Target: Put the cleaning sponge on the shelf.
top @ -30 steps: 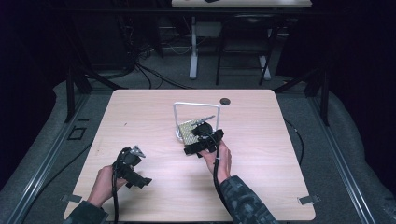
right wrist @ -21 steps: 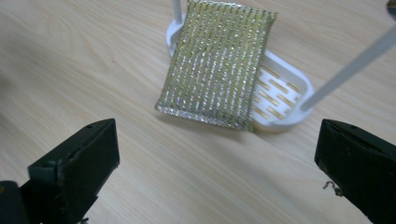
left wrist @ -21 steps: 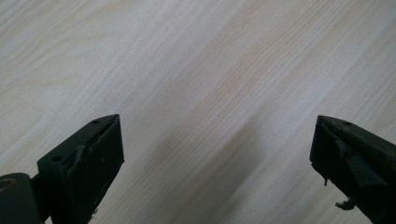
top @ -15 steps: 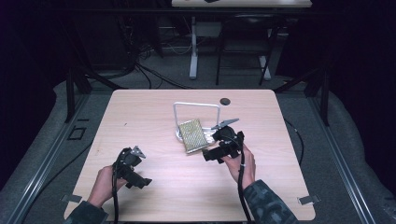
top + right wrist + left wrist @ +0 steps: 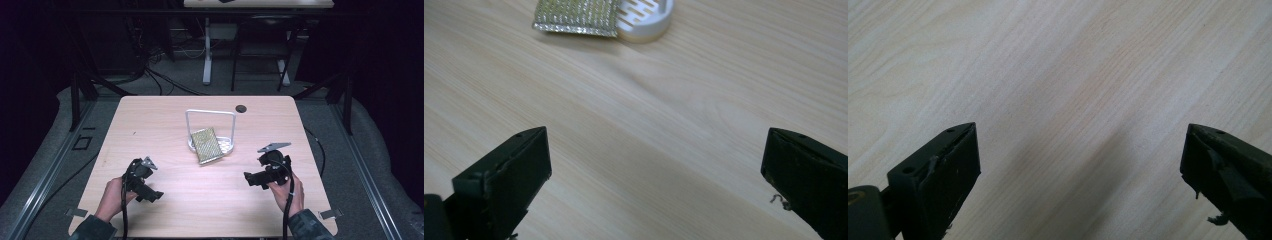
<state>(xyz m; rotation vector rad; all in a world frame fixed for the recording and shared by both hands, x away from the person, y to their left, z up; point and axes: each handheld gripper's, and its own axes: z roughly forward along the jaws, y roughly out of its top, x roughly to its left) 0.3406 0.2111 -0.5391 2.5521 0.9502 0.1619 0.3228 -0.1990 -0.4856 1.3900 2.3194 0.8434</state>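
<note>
**Two tools held apart over a bare tabletop**

Two hand-held tools sit low in the high view. The left tool (image 5: 150,192) hangs at lower left, its jaws spread wide above plain wood grain. The right tool (image 5: 252,179) sits at lower right, jaws likewise wide apart and gripping nothing. At frame centre a glittery gold pouch (image 5: 207,145) leans on a white slotted stand (image 5: 227,145) with a wire hoop; in the right gripper view both appear at the upper edge. A small dark disc (image 5: 241,108) lies on the tabletop (image 5: 150,120) beyond.
</note>
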